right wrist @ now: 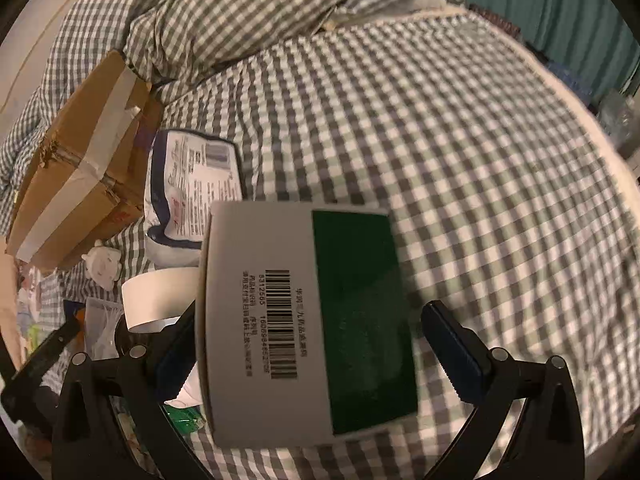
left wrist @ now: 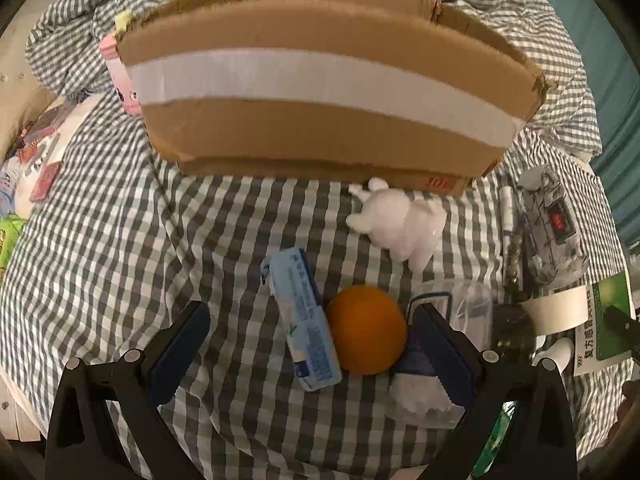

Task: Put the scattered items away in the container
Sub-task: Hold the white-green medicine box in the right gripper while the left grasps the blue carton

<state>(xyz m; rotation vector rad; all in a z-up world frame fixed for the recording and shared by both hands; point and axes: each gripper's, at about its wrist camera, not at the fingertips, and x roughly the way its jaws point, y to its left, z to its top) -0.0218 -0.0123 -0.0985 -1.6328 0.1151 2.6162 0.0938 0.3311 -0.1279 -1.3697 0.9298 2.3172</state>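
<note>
A cardboard box [left wrist: 320,92] with a white tape band stands on the checked bedsheet, seen too in the right wrist view [right wrist: 80,172]. My left gripper [left wrist: 312,344] is open, its jaws either side of an orange [left wrist: 366,330] and a light blue packet [left wrist: 306,320] lying on the sheet. A white rabbit figure [left wrist: 400,220] lies just in front of the box. My right gripper [right wrist: 316,356] is open around a white and green medicine box [right wrist: 308,324] with a barcode; the left finger touches it, the right finger [right wrist: 456,348] stands apart.
A tape roll [left wrist: 560,310], a patterned pouch [left wrist: 552,224], a pen [left wrist: 507,216] and a clear plastic container [left wrist: 470,312] lie to the right. A white printed pouch [right wrist: 192,188] lies beside the box. A checked duvet [right wrist: 248,12] is bunched behind. Small items lie at the far left [left wrist: 44,176].
</note>
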